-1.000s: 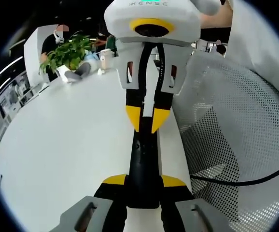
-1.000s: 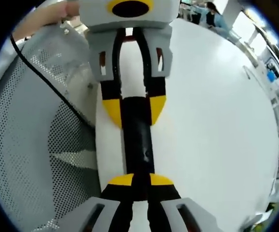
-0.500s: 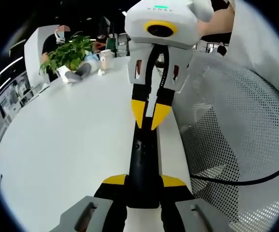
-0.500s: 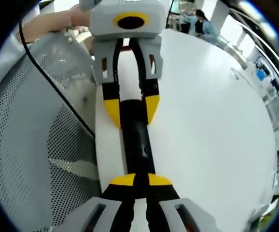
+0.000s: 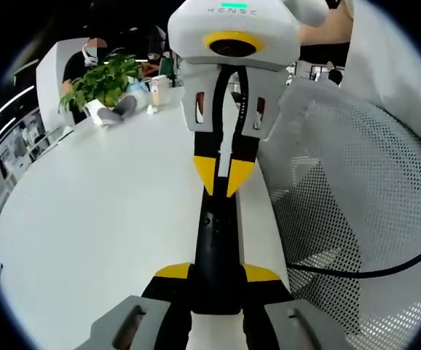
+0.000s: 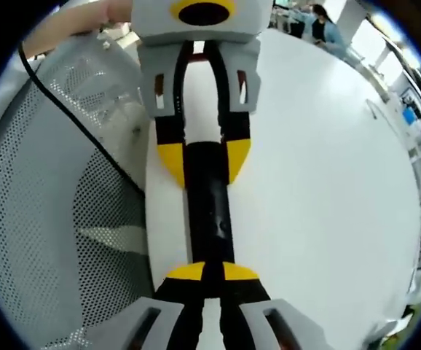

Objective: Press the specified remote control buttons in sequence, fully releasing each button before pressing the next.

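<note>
A long black remote control [image 5: 214, 240] lies along the white table's [image 5: 108, 219] near edge. In the left gripper view, my left gripper [image 5: 216, 272] is shut on its near end, one yellow-tipped jaw on each side. My right gripper [image 5: 221, 182] comes down from above with its jaws shut together, the tips meeting the remote's far end. In the right gripper view, the right gripper [image 6: 212, 271] is shut over the remote [image 6: 210, 211]. Beyond it, the left gripper [image 6: 203, 157] clamps the other end.
A white perforated mesh chair [image 5: 356, 197] stands right beside the table edge, with a black cable [image 5: 356, 275] across it. A potted plant [image 5: 101, 80], a cup [image 5: 159, 91] and a seated person are at the table's far end. A hand shows at the top.
Half a second ago the right gripper had drawn back from the remote. Now it has come down again, with its tips at the remote's far end. The left gripper's hold has not changed.
</note>
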Available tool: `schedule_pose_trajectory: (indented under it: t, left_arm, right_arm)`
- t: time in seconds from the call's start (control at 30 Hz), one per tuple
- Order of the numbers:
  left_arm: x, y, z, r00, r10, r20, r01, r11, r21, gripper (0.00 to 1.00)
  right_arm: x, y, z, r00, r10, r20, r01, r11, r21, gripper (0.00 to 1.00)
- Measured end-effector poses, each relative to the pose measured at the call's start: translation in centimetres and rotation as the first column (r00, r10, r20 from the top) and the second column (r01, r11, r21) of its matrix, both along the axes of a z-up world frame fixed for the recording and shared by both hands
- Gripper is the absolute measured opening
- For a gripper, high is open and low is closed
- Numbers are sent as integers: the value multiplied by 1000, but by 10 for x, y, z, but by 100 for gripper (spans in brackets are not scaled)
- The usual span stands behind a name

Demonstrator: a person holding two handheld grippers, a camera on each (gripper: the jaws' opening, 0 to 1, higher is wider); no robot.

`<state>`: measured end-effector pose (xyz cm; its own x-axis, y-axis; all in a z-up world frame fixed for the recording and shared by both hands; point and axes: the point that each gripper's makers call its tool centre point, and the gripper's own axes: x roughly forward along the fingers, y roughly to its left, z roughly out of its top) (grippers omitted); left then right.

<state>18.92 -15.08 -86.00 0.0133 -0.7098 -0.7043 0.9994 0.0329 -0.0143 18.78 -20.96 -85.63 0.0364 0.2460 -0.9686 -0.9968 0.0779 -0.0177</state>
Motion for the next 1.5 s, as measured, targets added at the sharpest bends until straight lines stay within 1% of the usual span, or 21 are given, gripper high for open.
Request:
schedule_pose_trajectory:
  t: [0.2, 0.27, 0.37, 0.57, 1.0, 1.03, 1.1, 1.13, 1.17, 1.2, 1.3, 1.33, 1.4, 1.43, 1.5]
  left_arm:
    - [0, 0, 0, 1000, 1, -1, -1, 1000, -2, 24]
    - [0, 0, 0, 1000, 1, -1, -1, 1000, -2, 24]
    - [0, 0, 0, 1000, 0, -2, 0, 1000, -4, 24]
    - [0, 0, 0, 1000, 0, -2, 0, 1000, -5, 24]
    - [0, 0, 0, 1000, -2, -2, 2, 1000, -9, 24]
    - [0, 0, 0, 1000, -3, -2, 3, 1000, -8, 24]
    - [0, 0, 0, 1000, -6, 0, 6, 1000, -6, 24]
    - [0, 0, 0, 1000, -8, 1, 8, 1000, -5, 24]
    - [0, 0, 0, 1000, -10, 1, 10, 1000, -5, 24]
    - [0, 0, 0, 1000, -11, 1, 11, 1000, -5, 24]
    - [0, 0, 0, 1000, -13, 0, 13, 1000, -7, 24]
    - [0, 0, 0, 1000, -11, -1, 11, 1000, -8, 24]
    - [0, 0, 0, 1000, -12, 0, 12, 1000, -6, 24]
    - [0, 0, 0, 1000, -12, 0, 12, 1000, -5, 24]
    - [0, 0, 0, 1000, -12, 0, 12, 1000, -4, 24]
  right_arm:
    - [-1, -1, 2, 999, -44, 23, 42, 996, 77, 3]
    - [-1, -1, 2, 998, -48, 31, 45, 995, 90, 1]
    - [1, -1, 3, 998, -42, 44, 38, 995, 91, 0]
    - [-3, -3, 3, 999, -36, 37, 33, 996, 85, 0]
    - [-1, -2, 2, 997, -47, 60, 41, 995, 96, 0]
    - [-1, -1, 1, 997, -29, 71, 22, 996, 90, 0]
    - [0, -1, 1, 995, 36, 98, -42, 997, 57, 0]
    - [0, -1, 0, 989, 94, 114, -97, 995, 21, 0]
    - [-1, -1, 0, 985, 124, 117, -124, 992, -4, 0]
    - [-1, -1, -1, 983, 135, 121, -132, 991, -31, 0]
    - [-2, 0, -1, 981, 146, 128, -143, 989, -38, 0]
    - [-1, -1, -1, 983, 133, 125, -130, 991, -27, 0]
    - [0, 0, 0, 995, 28, 93, -32, 998, 45, 0]
    - [0, 0, 0, 997, -7, 80, 1, 998, 69, 0]
    - [1, -1, 2, 997, -51, 54, 44, 992, 115, 0]
